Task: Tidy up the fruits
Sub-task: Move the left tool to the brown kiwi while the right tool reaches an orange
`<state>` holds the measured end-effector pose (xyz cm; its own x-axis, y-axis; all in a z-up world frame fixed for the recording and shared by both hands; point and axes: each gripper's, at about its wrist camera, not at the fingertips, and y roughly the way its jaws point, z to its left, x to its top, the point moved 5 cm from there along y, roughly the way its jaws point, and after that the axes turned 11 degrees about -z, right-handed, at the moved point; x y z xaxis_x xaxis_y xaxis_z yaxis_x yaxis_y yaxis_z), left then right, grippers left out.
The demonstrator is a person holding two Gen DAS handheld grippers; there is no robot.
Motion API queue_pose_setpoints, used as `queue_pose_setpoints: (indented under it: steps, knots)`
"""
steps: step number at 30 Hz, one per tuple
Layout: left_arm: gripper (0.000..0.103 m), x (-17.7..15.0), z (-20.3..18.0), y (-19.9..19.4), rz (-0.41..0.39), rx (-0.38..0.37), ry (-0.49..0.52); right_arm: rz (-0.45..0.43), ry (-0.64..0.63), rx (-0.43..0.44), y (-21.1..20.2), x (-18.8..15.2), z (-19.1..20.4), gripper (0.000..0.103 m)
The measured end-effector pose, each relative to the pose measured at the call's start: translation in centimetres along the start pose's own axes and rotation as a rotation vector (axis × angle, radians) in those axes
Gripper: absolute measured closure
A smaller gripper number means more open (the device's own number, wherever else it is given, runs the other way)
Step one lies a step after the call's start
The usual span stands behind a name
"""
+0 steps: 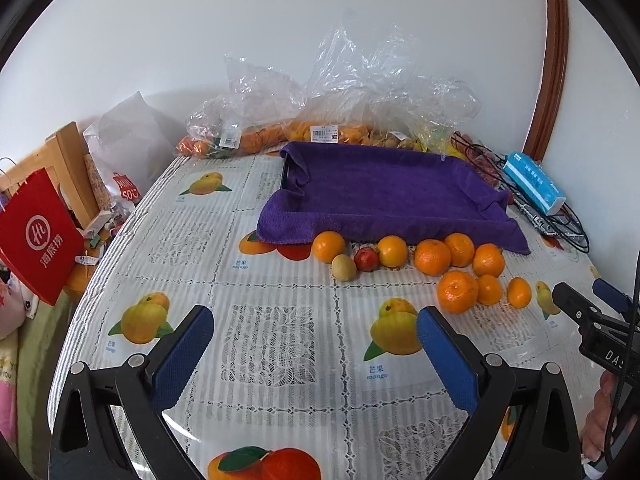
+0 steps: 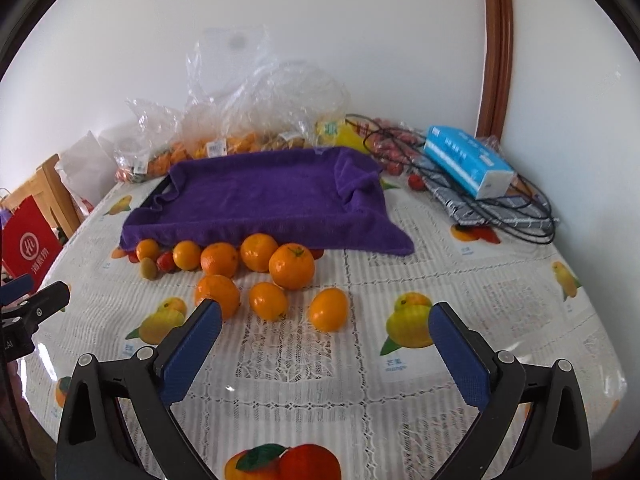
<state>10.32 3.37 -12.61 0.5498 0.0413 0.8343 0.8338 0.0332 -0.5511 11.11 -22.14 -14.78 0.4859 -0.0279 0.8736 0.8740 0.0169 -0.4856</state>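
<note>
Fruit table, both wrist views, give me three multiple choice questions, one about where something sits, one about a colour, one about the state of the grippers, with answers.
1. Where do the loose oranges lie?
A. inside the tray
B. on the tablecloth in front of the tray
C. in the red paper bag

2. What colour is the towel that lines the tray?
A. purple
B. green
C. white

3. How do the left gripper and right gripper stand?
A. both shut on fruit
B. one holds an orange
C. both open and holding nothing

Answers: 1 B, the fruit sits on the tablecloth along the towel's near edge. 2 A, the cloth is plainly purple. 3 C, each pair of blue pads stands wide apart with only tablecloth between.
</note>
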Motion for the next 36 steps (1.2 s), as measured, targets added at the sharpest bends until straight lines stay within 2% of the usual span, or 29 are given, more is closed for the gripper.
queue_pose_setpoints:
  steps: [3, 6, 10, 17, 21, 25, 28, 36]
  knots:
    - [0.002, -1.1, 0.4, 2.1, 0.063, 0.003, -0.002, 0.037, 0.014, -0.006, 1.9, -0.9, -0.3, 0.01]
    - [0.008, -1.9, 0.8, 3.6, 0.085, -0.009, -0.004, 0.075, 0.042, 0.013, 3.7, -1.8, -0.7, 0.024]
    - [0.008, -2.2, 1.3, 5.0, 0.117, -0.009, -0.019, 0.107, 0.047, -0.003, 5.7, -2.5, -1.0, 0.039]
    - [0.011, -2.0, 2.2, 6.8, 0.123, -0.031, -0.062, 0.132, 0.065, -0.001, 7.5, -2.6, -1.4, 0.044]
    - [0.011, -1.9, 2.0, 7.7, 0.12, -0.034, -0.053, 0.156, 0.036, 0.004, 8.3, -3.0, -1.1, 0.052]
    - [0.011, -1.7, 1.6, 8.6, 0.118, -0.05, -0.057, 0.173, 0.013, -0.002, 8.9, -3.4, -1.1, 0.067]
    - [0.011, -1.3, 1.4, 9.2, 0.103, -0.061, -0.067, 0.155, -0.009, -0.023, 8.9, -3.6, -1.4, 0.07]
    - [0.037, -1.0, -0.2, 11.7, 0.134, -0.097, -0.046, 0.151, 0.005, -0.011, 9.0, -3.5, -1.7, 0.07]
